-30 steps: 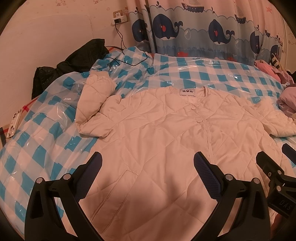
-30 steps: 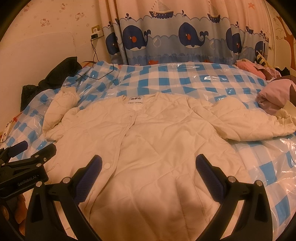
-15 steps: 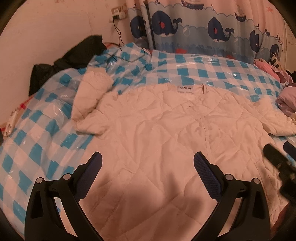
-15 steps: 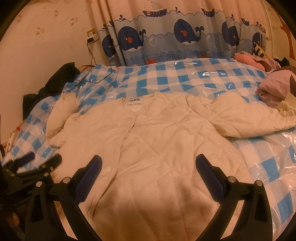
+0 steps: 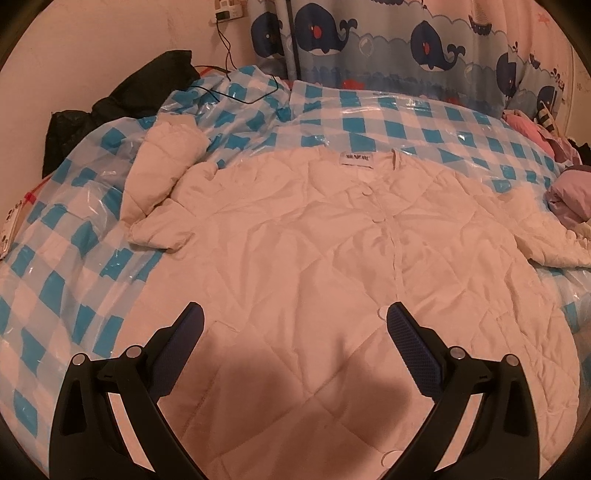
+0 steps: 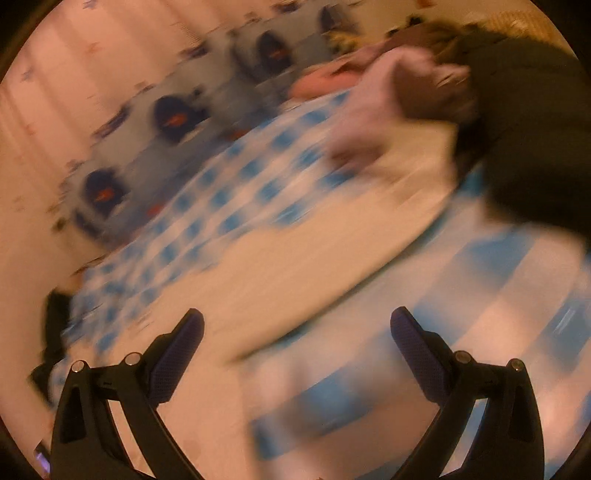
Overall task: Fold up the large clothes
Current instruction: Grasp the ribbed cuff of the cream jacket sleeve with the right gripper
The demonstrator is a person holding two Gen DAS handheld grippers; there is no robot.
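Cream quilted jacket (image 5: 332, 258) with diamond stitching, spread flat and front side up on the blue-and-white checked plastic sheet (image 5: 66, 280) over the bed. Closed down the middle by a row of small round buttons (image 5: 378, 219), with a white neck label (image 5: 356, 161) at the far edge of the collar. Left sleeve (image 5: 162, 184) bent and bunched up toward the far left, resting on the checked sheet; right sleeve (image 5: 546, 240) stretched out to the right, ending just beside a lilac bundle of cloth (image 5: 569, 199).

Left gripper (image 5: 295, 325) over the near hem of the jacket, both black arms with dark blue textured pads (image 5: 413, 347) spread wide apart, holding nothing. Dark shadow on the fabric between the two arms.

Right gripper (image 6: 297, 332) also spread wide, nothing between its blue pads (image 6: 415, 354). Right wrist view strongly blurred and tilted: only the cream jacket (image 6: 295, 258) as a pale band, the checked sheet (image 6: 480, 295) under it, and a dark mass of cloth (image 6: 535, 129) at the far right. Not possible to tell if this gripper touches the fabric.

Further out in the left wrist view: whale-printed blue curtain (image 5: 406, 40) along the far side, white wall socket (image 5: 227, 14) with a thin black cable (image 5: 236, 88) running down on the sheet, black garment (image 5: 122, 110) heaped at the far left, pink clothes (image 5: 524, 125) at the far right, and a small white device (image 5: 9, 229) at the left edge.
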